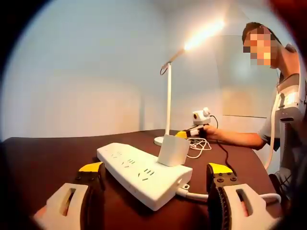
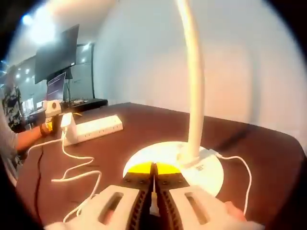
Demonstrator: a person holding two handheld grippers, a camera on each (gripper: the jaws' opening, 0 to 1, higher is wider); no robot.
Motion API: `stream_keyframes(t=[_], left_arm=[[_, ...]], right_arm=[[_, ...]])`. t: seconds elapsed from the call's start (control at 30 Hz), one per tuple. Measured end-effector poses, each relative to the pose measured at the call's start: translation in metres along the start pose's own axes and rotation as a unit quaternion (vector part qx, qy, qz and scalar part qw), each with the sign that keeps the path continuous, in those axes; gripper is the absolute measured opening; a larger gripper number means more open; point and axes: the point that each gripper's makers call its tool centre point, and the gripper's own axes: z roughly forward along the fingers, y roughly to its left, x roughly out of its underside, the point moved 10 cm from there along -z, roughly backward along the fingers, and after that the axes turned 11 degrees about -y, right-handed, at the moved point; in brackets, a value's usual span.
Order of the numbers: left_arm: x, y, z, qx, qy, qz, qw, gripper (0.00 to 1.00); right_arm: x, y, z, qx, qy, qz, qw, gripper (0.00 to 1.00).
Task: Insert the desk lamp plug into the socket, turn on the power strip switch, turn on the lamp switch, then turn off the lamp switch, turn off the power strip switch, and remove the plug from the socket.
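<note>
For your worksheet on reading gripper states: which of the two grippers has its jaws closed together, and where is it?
The right gripper: its yellow-tipped jaws meet over the lamp base. The left gripper stands wide open around the power strip.

From my remote station I see a counter (image 1: 43,158) of dark brown, matt finish, faintly reflective near the lamp. The power strip (image 1: 141,175) looks like smooth white plastic with a soft sheen, as does the plug adapter (image 1: 173,150) seated in it. The desk lamp (image 2: 194,96) has a smooth, satin white stem and a round white base (image 2: 211,172), lightly glossy. Its cable (image 2: 72,163) looks like white rubbery plastic. The right gripper (image 2: 154,175) has matt black fingers (image 2: 139,184) tipped with yellow pads.
</note>
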Motion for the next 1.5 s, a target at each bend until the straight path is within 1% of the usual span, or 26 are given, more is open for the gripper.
stream_keyframes(t=[0.3, 0.4, 0.53, 0.8, 0.93, 1.0, 1.03, 1.07, 1.13, 1.23, 1.3, 1.33, 1.37, 1.4, 1.43, 1.5], left_arm=[[0.000, 0.001, 0.000, 0.001, 0.000, -0.001, 1.0000, 0.83], [0.001, 0.002, 0.000, 0.002, 0.001, 0.000, 1.0000, 0.83], [0.001, 0.001, 0.000, 0.001, 0.002, 0.000, 1.0000, 0.82], [0.001, 0.000, 0.000, 0.000, 0.002, -0.002, 1.0000, 0.82], [0.001, 0.001, 0.000, -0.002, 0.001, -0.006, 1.0000, 0.81], [0.001, 0.002, 0.000, -0.002, -0.001, -0.009, 1.0000, 0.81], [0.000, 0.002, 0.000, -0.003, -0.002, -0.010, 0.9999, 0.81], [0.000, 0.002, 0.000, -0.003, -0.002, -0.011, 0.9999, 0.81], [0.000, 0.002, 0.000, -0.003, -0.003, -0.012, 0.9999, 0.81], [0.001, 0.001, 0.000, -0.005, -0.001, -0.016, 0.9999, 0.80], [0.000, 0.003, 0.000, -0.007, -0.002, -0.021, 0.9998, 0.80], [0.000, 0.004, 0.000, -0.008, -0.005, -0.023, 0.9997, 0.80], [-0.001, 0.004, 0.000, -0.009, -0.007, -0.026, 0.9996, 0.80], [-0.002, 0.004, 0.000, -0.010, -0.011, -0.031, 0.9994, 0.80], [-0.003, 0.004, 0.000, -0.014, -0.014, -0.032, 0.9993, 0.81], [-0.005, 0.002, 0.001, -0.022, -0.018, -0.028, 0.9992, 0.89]], right_arm=[[-0.001, -0.009, 0.000, 0.001, -0.019, 0.027, 0.9995, 0.03], [-0.001, -0.007, 0.001, 0.001, -0.023, 0.031, 0.9992, 0.03], [-0.002, -0.008, 0.000, 0.001, -0.029, 0.035, 0.9990, 0.03], [-0.002, -0.010, 0.000, 0.008, -0.027, 0.029, 0.9992, 0.03], [-0.005, -0.010, -0.002, 0.007, -0.035, 0.033, 0.9988, 0.03], [-0.010, -0.007, -0.004, 0.009, -0.034, 0.020, 0.9992, 0.03], [-0.013, -0.006, -0.006, 0.012, -0.039, 0.017, 0.9990, 0.03], [-0.018, -0.010, -0.007, 0.012, -0.045, 0.019, 0.9987, 0.03], [-0.022, -0.006, -0.012, 0.014, -0.054, 0.025, 0.9981, 0.03], [-0.026, -0.006, -0.013, 0.022, -0.065, 0.052, 0.9963, 0.03], [-0.031, -0.007, -0.014, 0.026, -0.061, 0.062, 0.9959, 0.03], [-0.034, -0.011, -0.016, 0.027, -0.059, 0.062, 0.9959, 0.04], [-0.037, -0.010, -0.018, 0.025, -0.051, 0.062, 0.9965, 0.06], [-0.040, -0.008, -0.020, 0.025, -0.046, 0.062, 0.9967, 0.10], [-0.043, -0.006, -0.023, 0.029, -0.042, 0.060, 0.9969, 0.12], [-0.048, -0.003, -0.030, 0.031, -0.037, 0.053, 0.9974, 0.15]])
